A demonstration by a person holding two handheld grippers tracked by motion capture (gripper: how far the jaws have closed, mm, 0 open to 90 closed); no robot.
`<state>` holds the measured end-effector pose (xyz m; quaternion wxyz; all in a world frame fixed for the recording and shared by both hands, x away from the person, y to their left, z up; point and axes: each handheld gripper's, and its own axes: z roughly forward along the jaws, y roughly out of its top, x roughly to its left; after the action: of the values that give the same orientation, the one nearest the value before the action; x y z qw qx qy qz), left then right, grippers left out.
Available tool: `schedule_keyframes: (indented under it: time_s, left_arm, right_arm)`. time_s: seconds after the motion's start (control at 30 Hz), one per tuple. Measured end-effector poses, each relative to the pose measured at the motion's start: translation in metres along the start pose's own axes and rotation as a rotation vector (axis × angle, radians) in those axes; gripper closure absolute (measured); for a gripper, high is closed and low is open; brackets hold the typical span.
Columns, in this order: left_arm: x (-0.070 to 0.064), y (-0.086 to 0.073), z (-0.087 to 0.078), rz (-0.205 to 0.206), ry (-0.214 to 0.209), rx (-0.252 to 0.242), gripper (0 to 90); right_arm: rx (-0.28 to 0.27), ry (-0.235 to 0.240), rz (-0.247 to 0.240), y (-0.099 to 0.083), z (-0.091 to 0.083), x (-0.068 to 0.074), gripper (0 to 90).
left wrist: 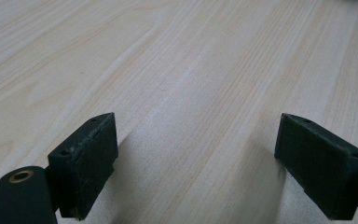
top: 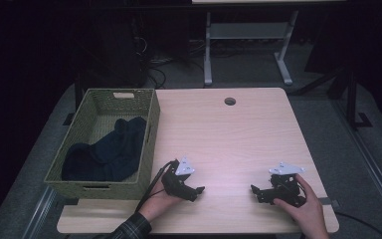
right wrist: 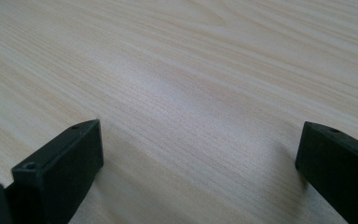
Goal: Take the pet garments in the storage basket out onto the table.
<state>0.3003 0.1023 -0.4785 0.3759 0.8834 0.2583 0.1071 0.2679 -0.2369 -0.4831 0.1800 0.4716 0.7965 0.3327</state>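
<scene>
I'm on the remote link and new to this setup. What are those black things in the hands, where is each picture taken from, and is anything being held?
A person holds a two-jaw tool in each hand: the left gripper and the right gripper, both low over the wooden table. The high view looks down from above the person's side. Each gripper view comes from a camera riding on that tool, looking along its black jaws at bare wood. Both pairs of jaws stand wide apart with nothing between them. At the table's left edge sits a woven basket with dark cloth inside.
</scene>
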Motion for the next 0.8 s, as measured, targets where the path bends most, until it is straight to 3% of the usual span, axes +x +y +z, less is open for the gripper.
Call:
schedule_keyframes:
  time_s: [0.53, 0.8]
  left_arm:
    - [0.006, 0.004, 0.000, -0.004, -0.002, 0.028, 13.0]
    - [0.012, 0.008, -0.005, -0.026, 0.006, -0.010, 13.4]
  right_arm:
    - [0.000, 0.000, 0.000, 0.000, 0.000, 0.000, 0.5]
    - [0.000, 0.000, 0.000, 0.000, 0.000, 0.000, 0.5]
